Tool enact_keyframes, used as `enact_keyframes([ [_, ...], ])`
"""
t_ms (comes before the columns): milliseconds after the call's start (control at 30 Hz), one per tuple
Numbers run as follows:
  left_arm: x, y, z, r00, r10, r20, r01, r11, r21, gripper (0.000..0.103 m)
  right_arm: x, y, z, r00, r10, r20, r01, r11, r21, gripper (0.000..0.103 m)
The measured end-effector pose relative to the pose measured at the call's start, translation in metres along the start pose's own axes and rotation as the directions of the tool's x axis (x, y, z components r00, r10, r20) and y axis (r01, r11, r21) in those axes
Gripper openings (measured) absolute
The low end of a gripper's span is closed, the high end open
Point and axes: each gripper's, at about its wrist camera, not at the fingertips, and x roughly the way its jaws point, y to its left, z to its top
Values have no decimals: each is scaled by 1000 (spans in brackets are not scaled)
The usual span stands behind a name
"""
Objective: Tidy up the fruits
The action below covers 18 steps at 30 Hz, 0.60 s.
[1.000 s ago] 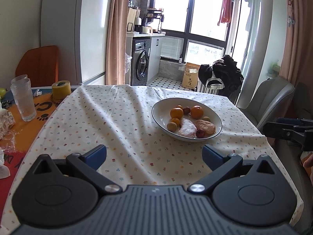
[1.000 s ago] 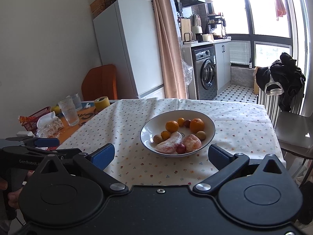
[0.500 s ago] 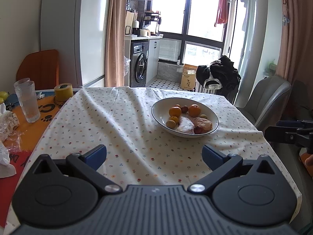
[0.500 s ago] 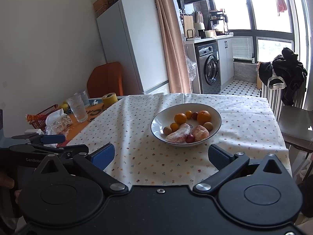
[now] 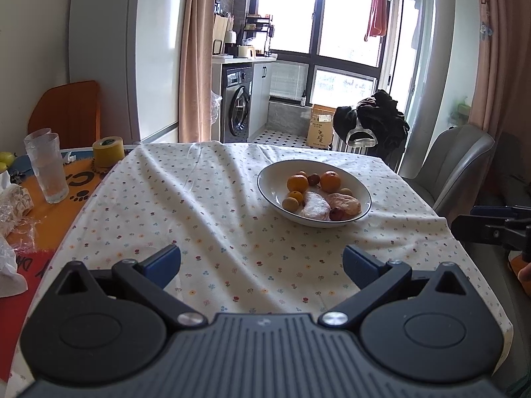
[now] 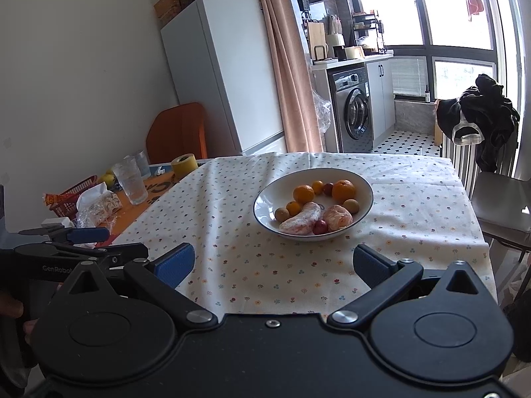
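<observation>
Well apart: bowl [image 5: 265, 185], spread tongs [image 5: 261, 262].

- The left black two-finger gripper with blue pads [image 5: 261, 262] is held level, its jaws spread wide with nothing between them.
- The right black two-finger gripper with blue pads [image 6: 273, 263] is likewise spread wide and empty, beside the left one.

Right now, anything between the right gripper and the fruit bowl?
Nothing visible. The right gripper is open above the near edge of the table, and only bare flowered tablecloth lies between it and the bowl. The drinking glass and yellow tape roll stand off to the left, clear of that path.
</observation>
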Motion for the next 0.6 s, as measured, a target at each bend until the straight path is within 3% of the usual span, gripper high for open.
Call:
enact_keyframes([
  [600, -2, -1, 1, 1000, -7, 4, 7, 1000, -1, 103, 0, -1, 0, 1000, -2, 1, 2, 1000, 1, 103],
])
